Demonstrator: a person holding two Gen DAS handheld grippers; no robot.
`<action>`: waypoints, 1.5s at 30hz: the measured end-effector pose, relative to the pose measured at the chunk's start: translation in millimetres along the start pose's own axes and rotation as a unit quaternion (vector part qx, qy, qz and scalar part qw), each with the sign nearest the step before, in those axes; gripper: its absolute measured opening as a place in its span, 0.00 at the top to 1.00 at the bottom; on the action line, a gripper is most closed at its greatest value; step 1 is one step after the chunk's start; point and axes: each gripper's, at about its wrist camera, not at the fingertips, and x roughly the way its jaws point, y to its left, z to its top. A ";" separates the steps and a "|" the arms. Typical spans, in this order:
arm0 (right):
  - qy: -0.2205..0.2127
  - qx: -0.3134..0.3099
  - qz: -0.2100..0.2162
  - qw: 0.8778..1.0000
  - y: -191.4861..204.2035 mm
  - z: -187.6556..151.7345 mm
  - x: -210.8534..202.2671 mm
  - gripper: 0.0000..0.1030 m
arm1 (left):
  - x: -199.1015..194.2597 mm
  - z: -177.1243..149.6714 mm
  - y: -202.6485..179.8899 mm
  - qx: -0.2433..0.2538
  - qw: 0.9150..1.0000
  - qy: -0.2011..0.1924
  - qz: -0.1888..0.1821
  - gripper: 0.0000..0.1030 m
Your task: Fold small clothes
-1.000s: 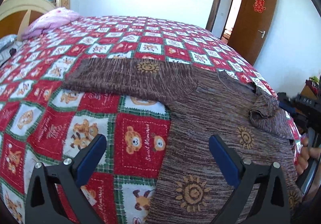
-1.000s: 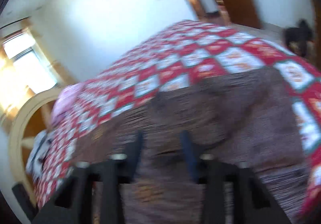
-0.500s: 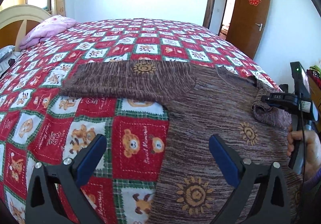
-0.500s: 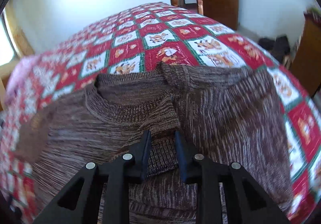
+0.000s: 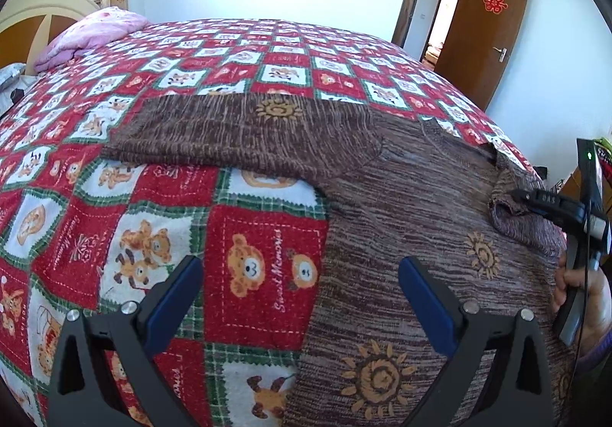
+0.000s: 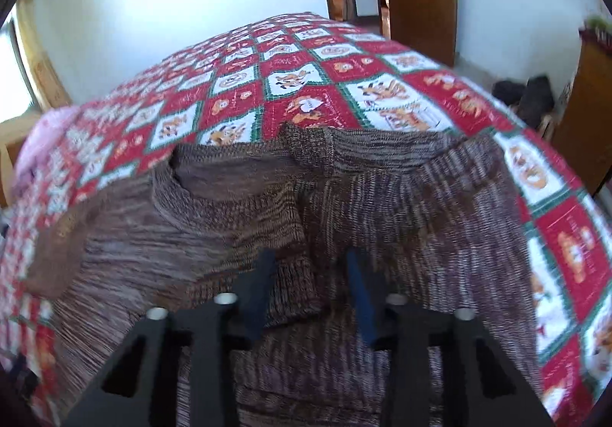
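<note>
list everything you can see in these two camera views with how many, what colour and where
sweater: one, brown knit with tan sun motifs, spread on the bed, one sleeve out sideways, the other sleeve cuff folded over the body
bedspread: one, red, white and green bear check, covering the bed
pillow: one, pink, at the headboard end
headboard: one, cream and wood, far left
door: one, brown with a red paper cutting, open on the right wall
left gripper: one, black with blue pads, open above the sweater's edge
right gripper: one, black with blue pads, parted around the sleeve cuff
hand: one, on the right gripper's handle
</note>
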 end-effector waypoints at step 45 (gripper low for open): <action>0.032 0.025 0.169 0.985 56.9 -34.3 -5.4 0.50 | 11.5 -1.1 2.3 -0.011 1.000 0.016 0.006 0.00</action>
